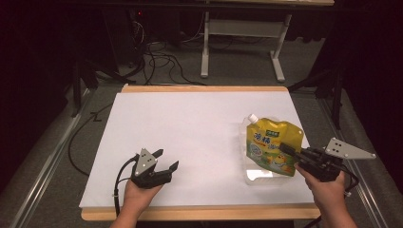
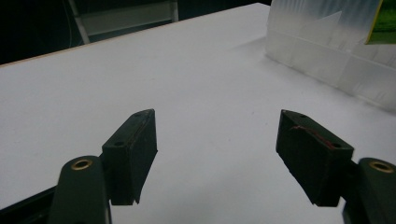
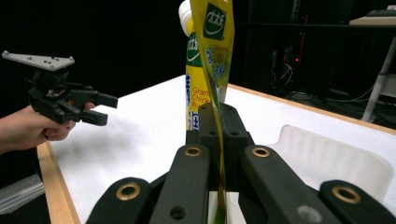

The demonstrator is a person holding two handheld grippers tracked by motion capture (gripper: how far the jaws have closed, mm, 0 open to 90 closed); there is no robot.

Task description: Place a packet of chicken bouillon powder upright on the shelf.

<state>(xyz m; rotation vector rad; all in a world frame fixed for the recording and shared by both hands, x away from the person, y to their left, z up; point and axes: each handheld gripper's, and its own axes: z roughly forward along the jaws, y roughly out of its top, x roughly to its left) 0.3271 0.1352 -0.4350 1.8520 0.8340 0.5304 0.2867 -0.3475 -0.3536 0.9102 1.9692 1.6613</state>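
Observation:
A yellow spouted pouch (image 1: 272,145) with a white cap and green label stands up at the right of the white table, over a clear plastic tray (image 1: 259,175). My right gripper (image 1: 288,150) is shut on the pouch's side edge; in the right gripper view the two jaws pinch the yellow pouch (image 3: 208,60) flat between them. My left gripper (image 1: 167,160) rests near the front left of the table, held by a hand, jaws wide apart with nothing between them. Its open fingertips (image 2: 135,144) frame bare white table in the left gripper view.
The clear tray (image 2: 327,51) lies ahead and to the right of the left gripper. The white table top (image 1: 190,128) has a wooden rim (image 1: 199,212) at front and back. Beyond the table stand a white frame (image 1: 242,42) and floor cables (image 1: 157,61).

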